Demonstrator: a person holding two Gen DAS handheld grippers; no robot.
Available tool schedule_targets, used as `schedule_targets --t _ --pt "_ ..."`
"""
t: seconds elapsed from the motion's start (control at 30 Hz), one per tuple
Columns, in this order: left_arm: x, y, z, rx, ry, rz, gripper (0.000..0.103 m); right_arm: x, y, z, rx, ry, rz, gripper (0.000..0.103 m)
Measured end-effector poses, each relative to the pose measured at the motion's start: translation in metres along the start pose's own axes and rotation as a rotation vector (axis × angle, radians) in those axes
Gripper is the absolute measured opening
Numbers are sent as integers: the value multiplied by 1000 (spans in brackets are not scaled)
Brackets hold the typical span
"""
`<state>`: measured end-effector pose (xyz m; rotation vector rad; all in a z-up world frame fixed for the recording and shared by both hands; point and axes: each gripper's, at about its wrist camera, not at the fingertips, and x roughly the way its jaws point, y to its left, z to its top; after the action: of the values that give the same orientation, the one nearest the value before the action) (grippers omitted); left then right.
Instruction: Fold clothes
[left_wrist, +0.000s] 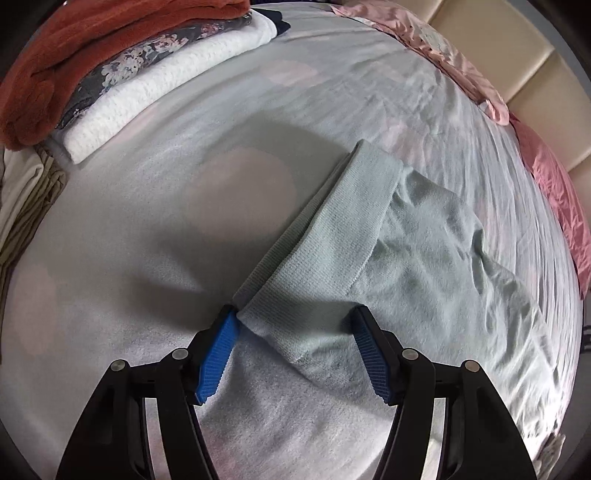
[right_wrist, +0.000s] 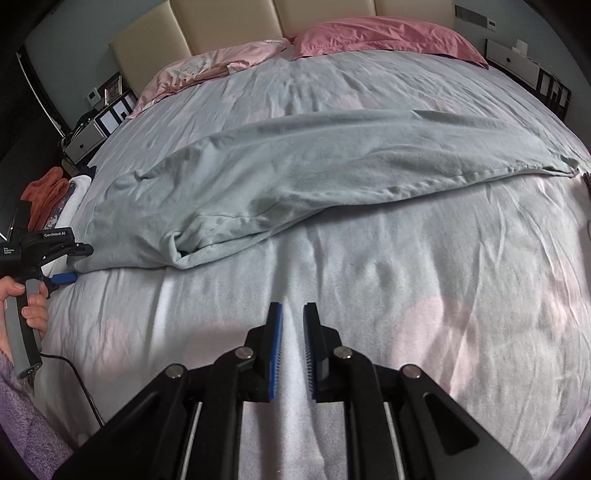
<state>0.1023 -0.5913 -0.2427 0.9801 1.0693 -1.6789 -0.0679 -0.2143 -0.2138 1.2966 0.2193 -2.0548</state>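
Note:
A pale green sweatshirt (right_wrist: 332, 162) lies spread across the bed, creased, with its ribbed band (left_wrist: 321, 236) at the left end. In the left wrist view my left gripper (left_wrist: 295, 319) is open, and the near corner of that ribbed band lies between its blue pads (left_wrist: 218, 354). The right wrist view shows the same left gripper (right_wrist: 79, 264) at the garment's left end, held by a person's hand (right_wrist: 31, 299). My right gripper (right_wrist: 293, 306) hovers over bare sheet in front of the garment. Its fingers stand a narrow gap apart with nothing between them.
A stack of folded clothes (left_wrist: 122, 70), rust, floral and white, sits at the bed's left edge, with more folded fabric (left_wrist: 26, 206) beside it. Pink pillows (right_wrist: 376, 37) lie against the beige headboard (right_wrist: 221, 22). A nightstand with boxes (right_wrist: 92, 129) stands left; a black cable (right_wrist: 81, 384) trails near the hand.

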Motion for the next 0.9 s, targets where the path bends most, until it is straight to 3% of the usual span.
schedule_targets --t 0.1,0.33,0.47,0.5,0.67,0.9 --pt "0 3 3 -27 -6 -10 64 -2 -13 3 51 8 5 12" --pt "4 1 9 -21 7 -34 62 -19 -90 21 333 -19 45 12" --pt "4 -1 6 3 15 -21 62 -31 -137 30 489 -64 21 29" --pt "4 -2 6 9 17 -17 62 -33 -147 33 515 -70 20 29" --pt "5 -3 7 13 27 -13 62 -44 -190 55 553 -90 -16 29" --pt "7 -5 11 21 50 -12 62 -55 -280 88 620 -102 25 29"
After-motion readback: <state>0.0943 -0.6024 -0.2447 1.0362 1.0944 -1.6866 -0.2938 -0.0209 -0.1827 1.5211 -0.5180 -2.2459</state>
